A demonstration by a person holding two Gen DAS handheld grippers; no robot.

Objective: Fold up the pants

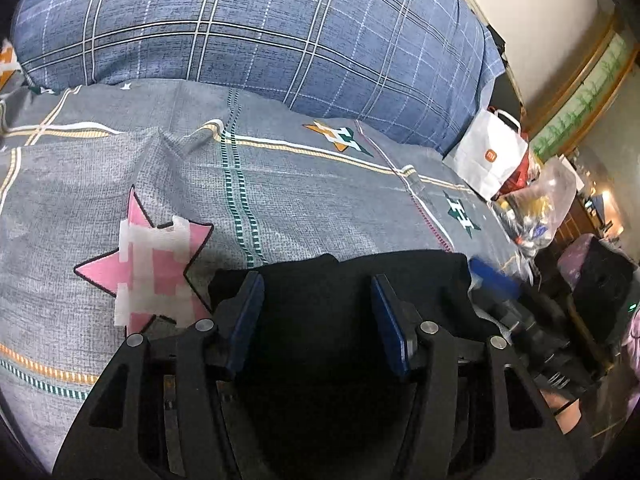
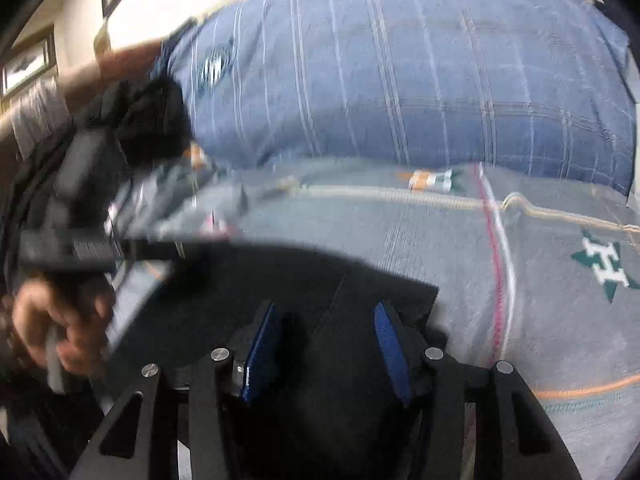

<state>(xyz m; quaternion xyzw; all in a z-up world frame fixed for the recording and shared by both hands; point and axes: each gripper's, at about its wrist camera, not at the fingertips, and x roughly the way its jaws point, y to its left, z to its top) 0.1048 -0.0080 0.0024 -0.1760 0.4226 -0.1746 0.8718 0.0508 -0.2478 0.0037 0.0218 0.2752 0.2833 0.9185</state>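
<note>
While both lie on the bed | black pants between left claw pads, half-open, ungripped

Both the left gripper and right gripper point downward, jaws standing apart.

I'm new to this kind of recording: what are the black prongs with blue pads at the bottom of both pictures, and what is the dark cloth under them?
There is no robot: a person holds a two-finger gripper in each hand, each carrying a fisheye camera. One picture looks along the left gripper, the other along the right gripper. Both hang over black pants lying on a grey star-patterned bedsheet, with a blue plaid pillow behind. The pads stand apart with cloth between them; whether either grips it is unclear. A white paper bag stands beside the bed.
</note>
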